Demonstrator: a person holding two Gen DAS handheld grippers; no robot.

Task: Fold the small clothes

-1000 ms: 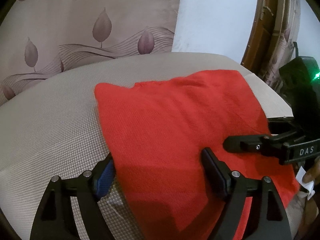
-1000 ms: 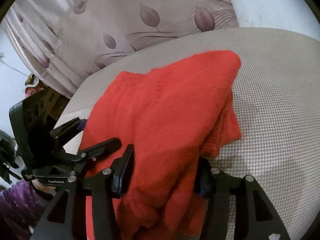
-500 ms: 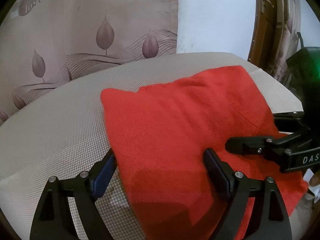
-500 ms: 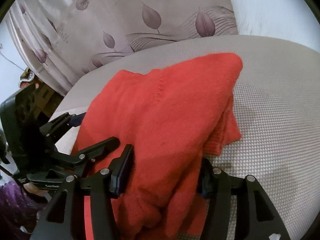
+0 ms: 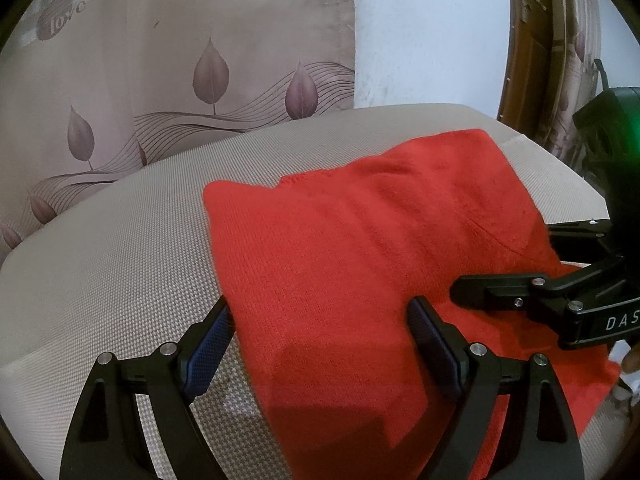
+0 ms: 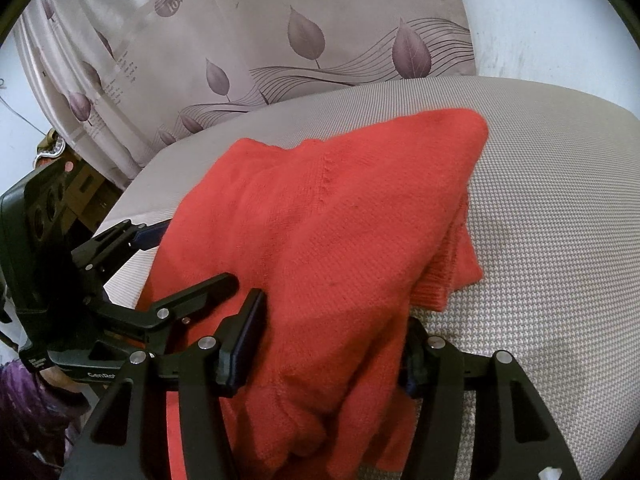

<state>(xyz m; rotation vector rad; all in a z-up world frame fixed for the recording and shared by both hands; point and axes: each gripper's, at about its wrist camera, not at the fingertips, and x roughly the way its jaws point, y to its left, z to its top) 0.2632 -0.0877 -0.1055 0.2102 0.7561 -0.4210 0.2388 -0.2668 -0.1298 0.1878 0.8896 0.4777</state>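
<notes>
- Worktop [image 5: 120, 264]: covered in beige-grey cloth with a fine houndstooth weave; far edge rounded.
- Lying directly on worktop: one red knitted garment [image 5: 360, 248], folded into several layers.
- Garment position, left wrist view: right of centre, reaching the near right edge; bare cloth to the left and behind.
- Garment position, right wrist view [image 6: 340, 240]: left of centre; ribbed hem edge protruding from under the top layer on the right side.
- Top layer smooth; near end bunched into loose folds.
</notes>
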